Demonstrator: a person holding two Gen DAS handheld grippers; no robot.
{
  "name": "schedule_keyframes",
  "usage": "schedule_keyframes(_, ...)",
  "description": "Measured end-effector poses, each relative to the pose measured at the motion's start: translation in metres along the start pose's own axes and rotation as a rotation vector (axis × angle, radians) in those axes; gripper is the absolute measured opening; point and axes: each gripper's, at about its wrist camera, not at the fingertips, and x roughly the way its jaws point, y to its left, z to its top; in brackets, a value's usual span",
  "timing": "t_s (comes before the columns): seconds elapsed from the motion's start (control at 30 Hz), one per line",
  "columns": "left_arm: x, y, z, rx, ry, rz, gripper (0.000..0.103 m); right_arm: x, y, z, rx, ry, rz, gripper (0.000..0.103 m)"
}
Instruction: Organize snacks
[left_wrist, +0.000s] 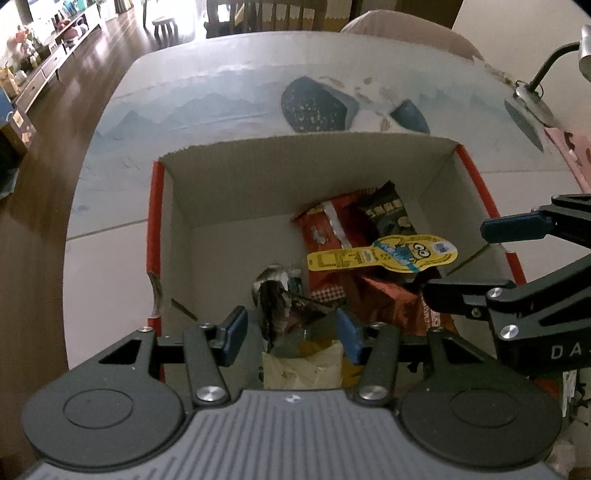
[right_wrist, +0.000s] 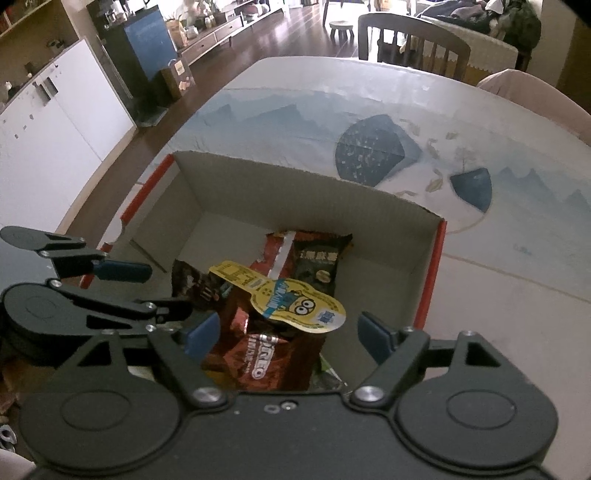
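Both the left tongs (left_wrist: 291, 334) and right tongs (right_wrist: 286, 336) hang released, grasping nothing, over the snack packets (right_wrist: 258, 365) inside the cardboard box (left_wrist: 258, 177) on the surface (left_wrist: 221, 92).

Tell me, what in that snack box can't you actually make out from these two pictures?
- Left wrist view: the near end of the cardboard box is hidden behind the left gripper.
- Right wrist view: the Oreo pack is partly hidden behind the right gripper.
- Both views: print on the yellow cartoon lid is too small to read.
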Motion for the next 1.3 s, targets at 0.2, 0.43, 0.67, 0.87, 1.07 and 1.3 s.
schedule_keyframes(0.2,-0.014,0.003,-0.001,-0.011,-0.045,0.0,0.062,-0.013,0.006,-0.001,-0.013,-0.035,0.001,0.088)
schedule_keyframes(0.43,-0.041,0.007,-0.005,-0.032,-0.113,0.005,0.068,-0.035,0.012,-0.007,-0.019,-0.098,0.026,0.089)
schedule_keyframes(0.67,-0.069,0.008,-0.009,-0.045,-0.182,-0.007,0.071,-0.057,0.013,-0.021,0.019,-0.181,0.018,0.089)
schedule_keyframes(0.87,-0.089,0.007,-0.017,-0.042,-0.231,-0.021,0.082,-0.074,0.014,-0.034,0.054,-0.251,0.017,0.103)
schedule_keyframes(1.07,-0.102,0.009,-0.027,-0.061,-0.259,-0.048,0.095,-0.083,0.017,-0.045,0.094,-0.273,0.041,0.103)
schedule_keyframes(1.3,-0.117,0.005,-0.04,-0.075,-0.32,-0.055,0.103,-0.096,0.025,-0.062,0.142,-0.381,0.025,0.103)
